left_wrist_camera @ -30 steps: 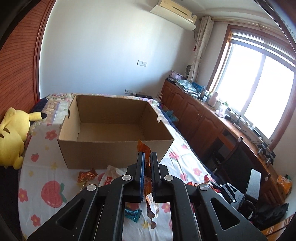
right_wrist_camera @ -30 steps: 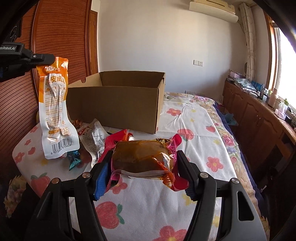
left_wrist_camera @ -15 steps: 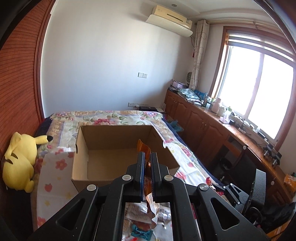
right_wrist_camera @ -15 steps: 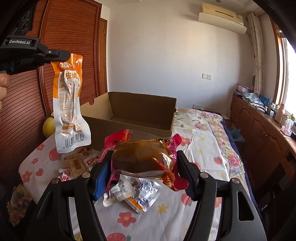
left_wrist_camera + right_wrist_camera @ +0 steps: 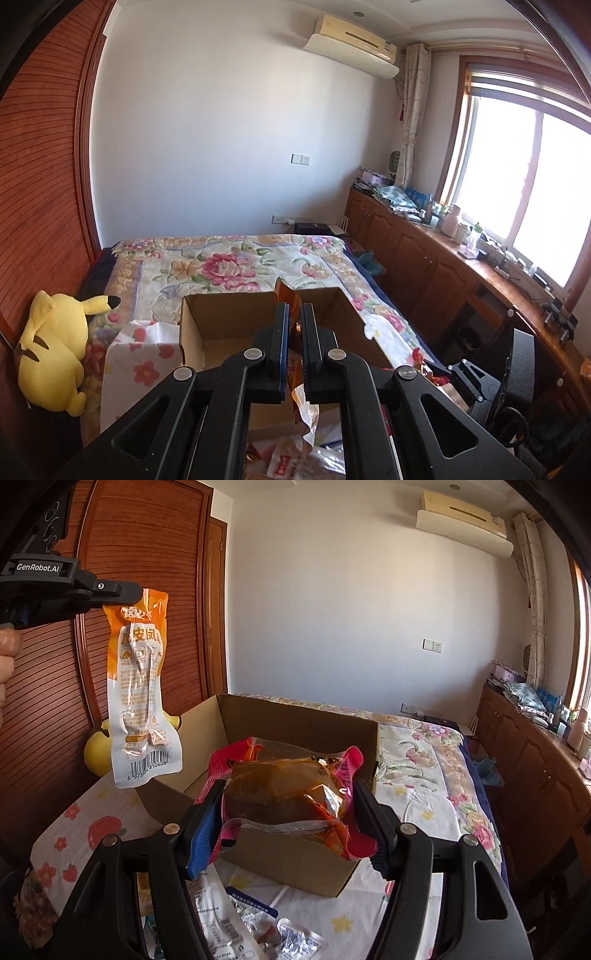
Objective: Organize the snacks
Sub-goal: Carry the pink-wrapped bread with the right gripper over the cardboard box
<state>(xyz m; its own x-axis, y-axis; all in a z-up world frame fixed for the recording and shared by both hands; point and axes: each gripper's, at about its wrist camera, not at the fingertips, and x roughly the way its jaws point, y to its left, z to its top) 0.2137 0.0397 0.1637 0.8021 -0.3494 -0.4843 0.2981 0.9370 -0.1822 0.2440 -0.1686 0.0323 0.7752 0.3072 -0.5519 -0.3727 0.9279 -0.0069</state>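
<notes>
My left gripper is shut on the top edge of an orange and white snack packet, which hangs below it. In the right wrist view the same gripper holds that packet high at the left, above the box's near left corner. My right gripper is shut on a brown snack in a clear pink-edged wrapper, held in front of the open cardboard box. The box stands open on the bed and looks empty where I can see inside.
Several loose snack packets lie on the strawberry-print cloth in front of the box. A yellow plush toy lies left of the box by the wooden wall. Wooden cabinets run along the right under the window.
Both grippers have risen with their snacks. The box now sits lower in both views, and the orange packet hangs higher above the bed.
</notes>
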